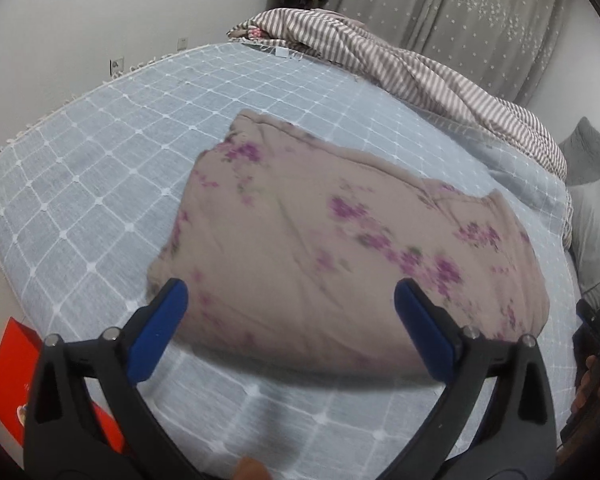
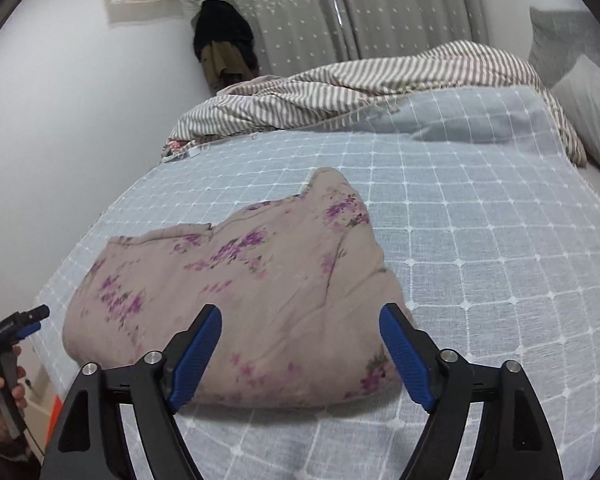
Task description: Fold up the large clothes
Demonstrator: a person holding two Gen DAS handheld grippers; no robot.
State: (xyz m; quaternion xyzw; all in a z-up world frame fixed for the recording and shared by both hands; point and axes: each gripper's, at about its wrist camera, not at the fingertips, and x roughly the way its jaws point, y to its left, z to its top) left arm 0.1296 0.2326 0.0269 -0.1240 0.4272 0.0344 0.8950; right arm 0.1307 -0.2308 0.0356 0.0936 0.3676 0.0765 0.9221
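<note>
A: Garment [image 1: 340,248], pinkish-beige with purple flowers, folded into a thick bundle, lies on the blue checked bedspread [image 1: 100,168] near the bed's front edge.

B: And the tools?

A: Left gripper [image 1: 291,304]: blue fingers spread wide, nothing held, poised above the bundle's near edge. Right gripper [image 2: 300,328]: likewise wide apart and empty, above the bundle.

B: Surroundings?

A: Striped duvet [image 2: 340,92] heaped at the far side; grey curtain [image 2: 340,12] behind; red box [image 1: 12,376] beside the bed.

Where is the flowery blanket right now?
The flowery blanket lies folded on the blue checked bedspread, just ahead of both open grippers, nearer than the striped quilt.
</note>
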